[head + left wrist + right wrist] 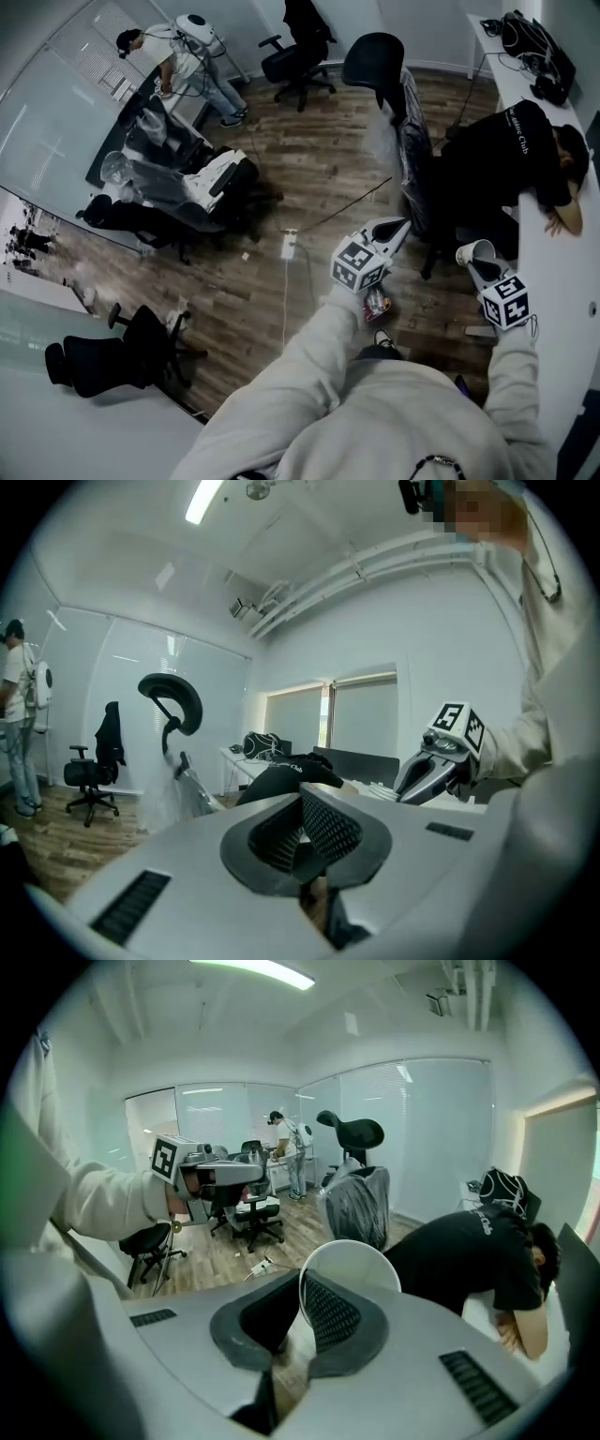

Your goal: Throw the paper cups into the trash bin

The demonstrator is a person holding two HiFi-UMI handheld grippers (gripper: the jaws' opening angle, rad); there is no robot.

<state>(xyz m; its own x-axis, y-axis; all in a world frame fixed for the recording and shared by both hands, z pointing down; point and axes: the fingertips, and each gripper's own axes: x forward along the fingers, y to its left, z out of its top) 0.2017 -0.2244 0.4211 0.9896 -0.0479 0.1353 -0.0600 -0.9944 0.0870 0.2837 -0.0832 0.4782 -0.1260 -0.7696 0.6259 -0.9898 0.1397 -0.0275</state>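
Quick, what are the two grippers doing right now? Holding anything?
Left gripper: closed, nothing in it.
Right gripper: closed on the rim of a paper cup.

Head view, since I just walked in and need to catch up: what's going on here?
A person holds a claw in each hand above the wooden floor. The right claw is shut on the rim of a white paper cup. The left claw is shut with nothing visible in it. Someone in a black top slumps over the white desk. I can't pick out a trash bin.
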